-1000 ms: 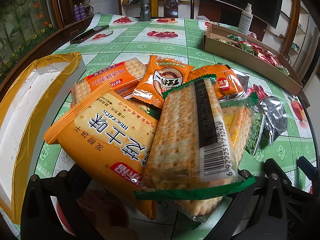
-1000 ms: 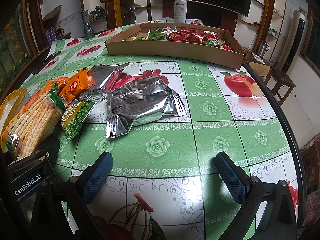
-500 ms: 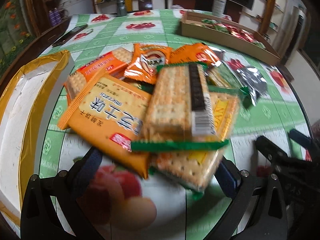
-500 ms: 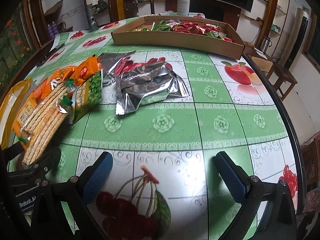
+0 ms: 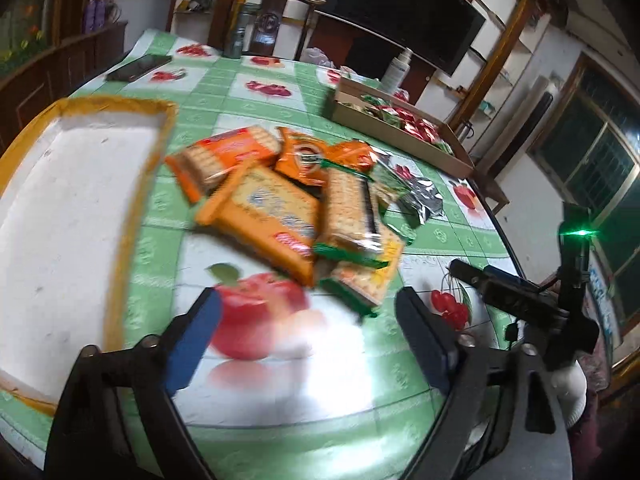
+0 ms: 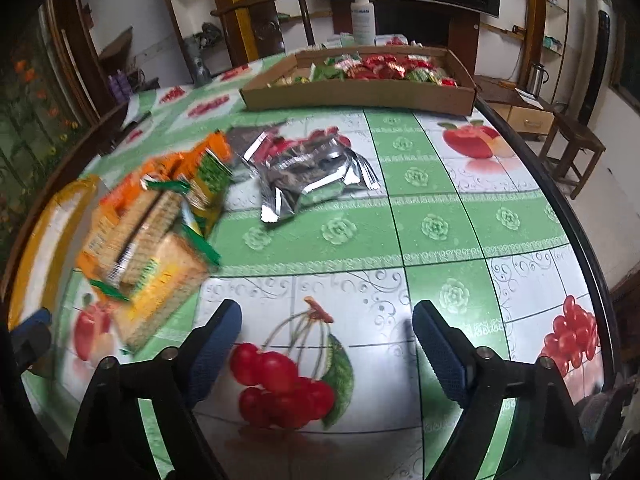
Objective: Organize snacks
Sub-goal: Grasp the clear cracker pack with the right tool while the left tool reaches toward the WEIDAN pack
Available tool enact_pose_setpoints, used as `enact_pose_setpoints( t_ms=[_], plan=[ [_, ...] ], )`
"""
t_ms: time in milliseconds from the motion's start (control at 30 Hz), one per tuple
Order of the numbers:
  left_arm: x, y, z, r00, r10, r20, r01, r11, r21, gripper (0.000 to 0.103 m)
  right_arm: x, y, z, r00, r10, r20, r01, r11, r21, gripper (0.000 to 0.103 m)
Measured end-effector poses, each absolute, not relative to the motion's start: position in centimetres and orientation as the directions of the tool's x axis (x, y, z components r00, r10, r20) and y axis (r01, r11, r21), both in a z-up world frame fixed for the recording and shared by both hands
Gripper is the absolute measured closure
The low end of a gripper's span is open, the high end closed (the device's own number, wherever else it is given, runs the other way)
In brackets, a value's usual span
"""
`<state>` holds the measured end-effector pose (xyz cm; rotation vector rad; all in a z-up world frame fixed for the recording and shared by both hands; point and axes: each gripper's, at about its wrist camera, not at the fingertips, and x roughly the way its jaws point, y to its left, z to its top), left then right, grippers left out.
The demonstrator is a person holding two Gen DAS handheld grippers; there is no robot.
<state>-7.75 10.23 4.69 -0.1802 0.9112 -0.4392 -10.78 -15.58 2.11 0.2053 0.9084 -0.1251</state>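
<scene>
A pile of snack packs lies on the table: an orange biscuit pack [image 5: 264, 220], a green-edged cracker pack [image 5: 348, 216], a small orange pouch [image 5: 306, 158] and silver foil bags [image 6: 316, 176]. The pile also shows in the right wrist view [image 6: 148, 232]. My left gripper [image 5: 308, 340] is open and empty, raised above the table in front of the pile. My right gripper [image 6: 326, 344] is open and empty over the cherry print, right of the pile. A white tray with a yellow rim [image 5: 120, 208] lies left of the pile.
A long cardboard box [image 6: 360, 96] with red and green small snacks sits at the far side. A spray bottle [image 6: 362, 16] stands behind it. A dark phone [image 5: 138, 68] lies far left. The right gripper's body [image 5: 520, 300] shows in the left view, near the table's right edge.
Both grippers pulled back and rose away from the snack pile. The left gripper, earlier close around the crackers, now sits farther back with the pile lying on the table.
</scene>
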Motion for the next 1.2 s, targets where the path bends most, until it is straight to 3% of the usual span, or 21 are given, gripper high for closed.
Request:
enact_pose_setpoints(
  t_ms=[167,333,533,700,867,1200],
  plan=[
    [-7.5,13.6,4.8,0.568,-0.426,-0.704,0.22,0.903,-0.369,0.016,-10.2,-12.7,4.3,0.651,0.102,-0.752,0.075,0.977,0.198,0.023],
    [-7.7,14.3,4.6,0.577,-0.434,-0.692,0.222,0.899,-0.378,0.016,-7.0,-8.9,5.3,0.624,0.185,-0.759,0.005,0.971,0.24,0.024],
    [-8.3,13.9,4.7,0.572,-0.444,-0.69,0.252,0.895,-0.368,0.016,-2.5,-5.5,4.6,0.59,0.176,-0.788,0.03,0.971,0.239,0.023],
    [-8.4,13.7,4.9,0.572,-0.449,-0.687,0.271,0.894,-0.358,0.016,-0.8,-3.0,3.1,0.547,0.096,-0.832,0.024,0.991,0.13,0.025],
    [-8.3,12.8,4.7,0.557,-0.454,-0.695,0.29,0.891,-0.349,0.016,-0.9,-3.0,2.7,0.557,0.063,-0.828,0.032,0.995,0.097,0.054],
    [-8.3,8.3,4.6,0.508,-0.444,-0.738,0.395,0.881,-0.259,0.016,-4.2,-7.7,3.9,0.63,0.216,-0.746,0.027,0.954,0.299,0.055]
  ],
)
